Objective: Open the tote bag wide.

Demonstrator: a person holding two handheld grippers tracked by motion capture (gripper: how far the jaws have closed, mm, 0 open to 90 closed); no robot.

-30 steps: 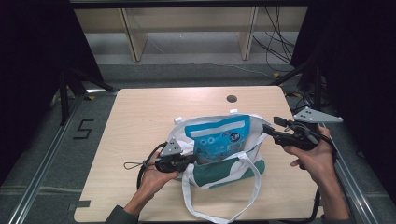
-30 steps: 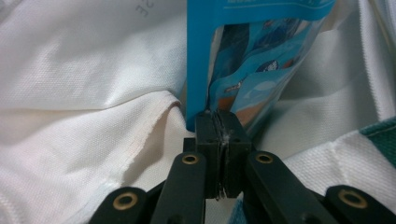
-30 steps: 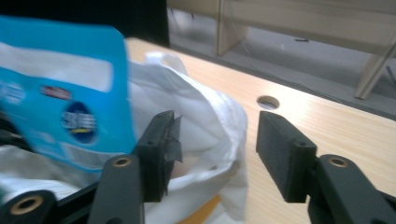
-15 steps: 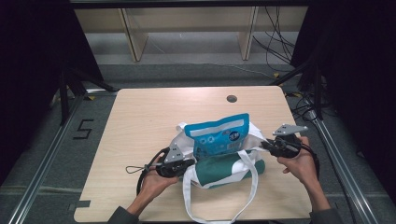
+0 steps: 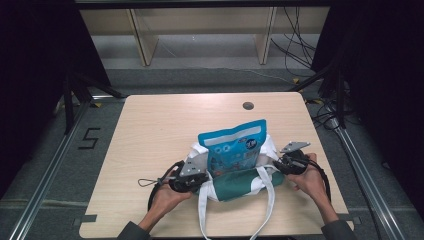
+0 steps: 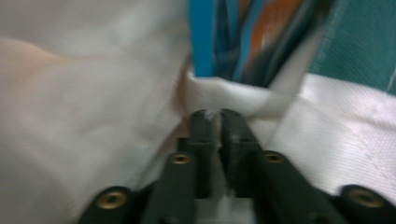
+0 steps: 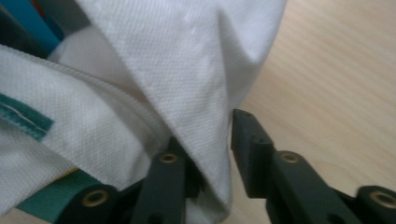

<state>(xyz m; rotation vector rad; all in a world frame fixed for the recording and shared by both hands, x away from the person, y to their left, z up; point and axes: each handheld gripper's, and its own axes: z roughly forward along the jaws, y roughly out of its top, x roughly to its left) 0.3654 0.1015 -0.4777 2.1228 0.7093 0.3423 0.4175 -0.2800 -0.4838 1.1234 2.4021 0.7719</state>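
Observation:
A white tote bag (image 5: 235,186) with a green lower panel lies on the table (image 5: 160,130), its long handles (image 5: 269,200) trailing toward me. A blue snack pouch (image 5: 235,146) stands up out of its mouth. My left gripper (image 5: 197,179) is at the bag's left rim. In the left gripper view the left gripper (image 6: 216,115) pinches the white cloth (image 6: 93,107); its jaws have just been opening slightly. My right gripper (image 5: 277,164) is at the right rim. In the right gripper view the right gripper (image 7: 210,135) has just widened, and a cloth fold (image 7: 187,70) hangs loose between its jaws.
A dark round hole (image 5: 248,106) sits near the table's far edge. Wooden shelving (image 5: 200,30) stands behind the table, with cables (image 5: 300,50) on the floor at the back right. A "5" (image 5: 89,138) is marked on the floor at the left.
My right hand has come down from above the table to the bag's right rim. The bag has sunk lower with it. The left hand has stayed where it was.

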